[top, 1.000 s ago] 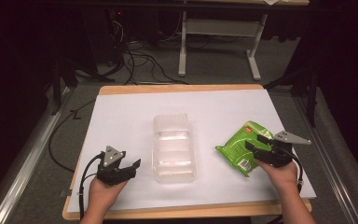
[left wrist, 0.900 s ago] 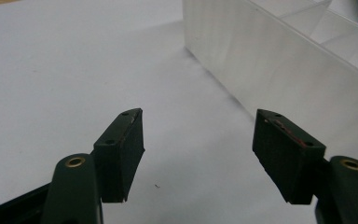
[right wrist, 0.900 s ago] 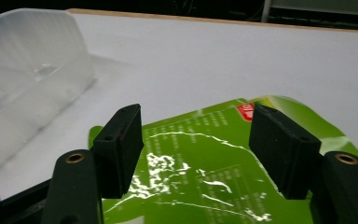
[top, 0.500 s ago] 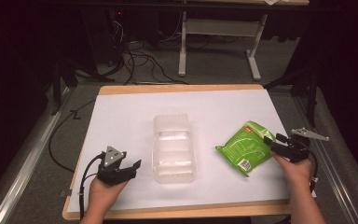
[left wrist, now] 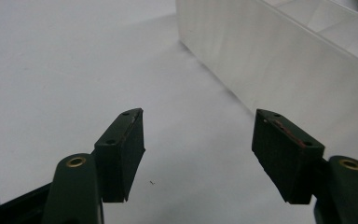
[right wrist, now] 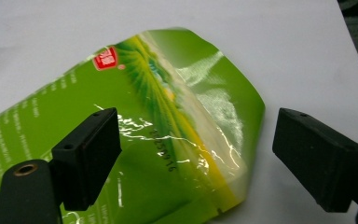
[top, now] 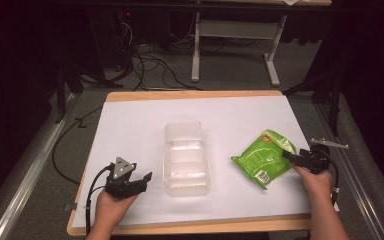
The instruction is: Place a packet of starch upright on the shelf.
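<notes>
A person is sitting at a table [top: 130, 120] with a big white sheet on top. A clear plastic box [top: 186, 159] is lying in the middle of the sheet. A shiny green bag [top: 263, 159] is lying flat on the sheet to the right of the box, a little apart from it.

The right gripper [top: 294, 158] is reaching toward the bag's right edge. Its jaws are spread wide, one over the green bag [right wrist: 168, 140] and one over the bare sheet, and they are pinching nothing.

The left gripper [top: 141, 181] is resting low near the front left, just beside the box [left wrist: 279, 70]. Its jaws are spread wide too, with nothing between them.
</notes>
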`<state>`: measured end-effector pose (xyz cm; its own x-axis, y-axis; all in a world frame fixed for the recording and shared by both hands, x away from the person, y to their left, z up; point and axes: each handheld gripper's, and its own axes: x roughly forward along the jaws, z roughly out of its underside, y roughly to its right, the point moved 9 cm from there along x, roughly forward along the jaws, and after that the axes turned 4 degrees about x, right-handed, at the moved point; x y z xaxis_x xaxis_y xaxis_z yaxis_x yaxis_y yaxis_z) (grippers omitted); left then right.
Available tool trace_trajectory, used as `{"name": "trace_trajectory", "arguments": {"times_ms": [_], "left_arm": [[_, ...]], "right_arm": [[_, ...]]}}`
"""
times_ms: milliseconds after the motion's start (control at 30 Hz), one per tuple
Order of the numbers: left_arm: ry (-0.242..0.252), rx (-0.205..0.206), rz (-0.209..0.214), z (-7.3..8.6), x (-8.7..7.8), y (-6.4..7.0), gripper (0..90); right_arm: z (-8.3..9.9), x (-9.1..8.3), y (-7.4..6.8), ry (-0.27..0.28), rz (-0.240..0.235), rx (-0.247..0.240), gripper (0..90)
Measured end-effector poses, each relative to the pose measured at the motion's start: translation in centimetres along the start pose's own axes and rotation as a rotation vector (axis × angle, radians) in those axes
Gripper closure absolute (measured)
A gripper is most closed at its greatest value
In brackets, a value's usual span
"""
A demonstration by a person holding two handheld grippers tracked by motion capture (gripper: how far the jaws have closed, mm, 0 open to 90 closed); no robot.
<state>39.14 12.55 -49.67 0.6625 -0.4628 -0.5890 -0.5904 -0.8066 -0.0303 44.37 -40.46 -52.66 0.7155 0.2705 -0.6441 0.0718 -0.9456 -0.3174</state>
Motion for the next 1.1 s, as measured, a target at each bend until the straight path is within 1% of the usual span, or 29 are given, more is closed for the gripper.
{"name": "trace_trajectory", "arguments": {"times_ms": [67,100,133,167,200,233,267,367,400,433,533,567,600,633,667,700,733,767,800,867,1000,1033,1067,1100], "left_arm": [[-0.001,-0.001,0.0,0.0,0.0,0.0,34.8],[-0.004,0.002,0.0,0.0,0.0,0.0,34.8],[-0.005,0.002,0.0,0.1,0.1,0.0,34.8],[-0.01,0.003,0.002,0.1,0.1,0.0,34.8],[-0.01,0.003,0.002,0.1,0.1,0.1,34.8],[-0.01,0.003,0.002,0.1,0.1,0.1,34.8],[-0.011,0.002,0.003,0.1,0.2,0.2,34.7],[-0.019,0.013,0.003,0.2,0.2,0.3,34.7],[-0.019,0.013,0.003,0.2,0.2,0.3,34.7],[-0.02,0.016,0.001,0.2,0.3,0.4,34.7],[-0.025,0.017,0.002,0.3,0.4,0.4,34.7],[-0.025,0.017,0.002,0.3,0.4,0.4,34.7],[-0.027,0.019,0.002,0.3,0.4,0.5,34.7],[-0.027,0.019,0.002,0.3,0.4,0.5,34.7],[-0.029,0.025,0.002,0.3,0.4,0.5,34.7],[-0.029,0.025,0.002,0.3,0.4,0.5,34.7],[-0.031,0.027,0.001,0.3,0.4,0.4,34.7],[-0.032,0.027,0.0,0.3,0.4,0.4,34.7],[-0.033,0.029,0.0,0.3,0.4,0.4,34.8],[-0.033,0.03,0.0,0.3,0.4,0.4,34.8],[-0.034,0.032,-0.002,0.3,0.4,0.4,34.8],[-0.034,0.032,-0.002,0.3,0.4,0.4,34.8],[-0.034,0.032,-0.002,0.3,0.4,0.4,34.8],[-0.034,0.031,-0.002,0.3,0.4,0.4,34.8]], "right_arm": [[0.5,0.5,0.2,-0.039,-0.011,0.032,13.6],[0.4,0.5,0.2,-0.036,-0.019,0.029,14.6],[0.5,0.5,0.0,-0.04,-0.036,0.024,15.4],[0.6,0.6,-0.2,-0.043,-0.039,0.016,17.0],[0.6,0.6,-0.3,-0.044,-0.03,0.013,21.0],[0.6,0.6,-0.3,-0.044,-0.03,0.013,21.0],[0.8,0.5,-0.4,-0.043,-0.04,0.017,34.0],[0.9,0.3,-0.3,-0.04,-0.066,0.032,48.8],[0.9,0.3,-0.3,-0.04,-0.066,0.032,48.8],[1.0,0.3,-0.4,-0.045,-0.081,0.03,57.2],[1.1,0.3,-0.8,-0.051,-0.091,0.002,65.3],[1.1,0.3,-0.8,-0.051,-0.091,0.002,65.3],[1.0,0.3,-0.9,-0.044,-0.098,-0.012,71.4],[1.0,0.3,-0.9,-0.044,-0.098,-0.012,71.4],[0.9,0.1,-1.2,-0.038,-0.099,-0.035,76.5],[0.9,0.1,-1.2,-0.038,-0.099,-0.035,76.5],[0.8,0.1,-1.3,-0.034,-0.099,-0.04,78.7],[0.6,-0.2,-1.5,-0.016,-0.099,-0.064,81.7],[0.5,-0.3,-1.7,-0.011,-0.094,-0.069,82.4],[0.4,-0.4,-1.8,-0.006,-0.09,-0.079,82.9],[-0.2,-1.2,-2.5,0.038,-0.103,-0.094,83.4],[-0.2,-1.2,-2.5,0.038,-0.103,-0.094,83.4],[-0.6,-1.7,-3.0,0.072,-0.119,-0.106,83.6],[-0.7,-1.9,-3.3,0.082,-0.125,-0.105,83.7]]}}
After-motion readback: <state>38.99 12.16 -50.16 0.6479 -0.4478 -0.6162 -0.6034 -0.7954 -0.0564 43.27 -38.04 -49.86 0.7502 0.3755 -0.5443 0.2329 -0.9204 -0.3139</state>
